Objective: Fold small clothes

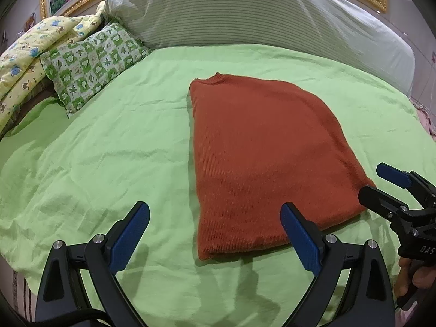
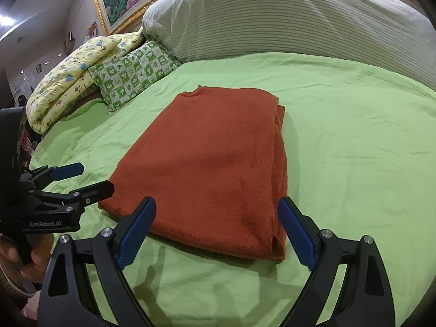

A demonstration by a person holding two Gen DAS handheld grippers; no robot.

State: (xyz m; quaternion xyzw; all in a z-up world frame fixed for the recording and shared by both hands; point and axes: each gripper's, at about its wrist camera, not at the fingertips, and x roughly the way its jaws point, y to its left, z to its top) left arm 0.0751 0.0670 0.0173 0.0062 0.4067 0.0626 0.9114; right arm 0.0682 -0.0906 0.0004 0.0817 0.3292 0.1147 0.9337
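A rust-orange knit sweater (image 1: 267,147) lies flat on the green bed sheet (image 1: 109,147), folded lengthwise into a long rectangle with the collar at the far end. It also shows in the right wrist view (image 2: 212,163). My left gripper (image 1: 215,234) is open and empty, just short of the sweater's near left corner. My right gripper (image 2: 218,231) is open and empty, just short of the near right hem. The right gripper (image 1: 381,182) shows at the sweater's right corner in the left wrist view. The left gripper (image 2: 81,179) shows at the left in the right wrist view.
A green checked pillow (image 1: 92,65) and a yellow printed quilt (image 1: 30,49) lie at the far left. A large striped grey pillow (image 1: 245,11) spans the head of the bed. Green sheet lies to both sides of the sweater.
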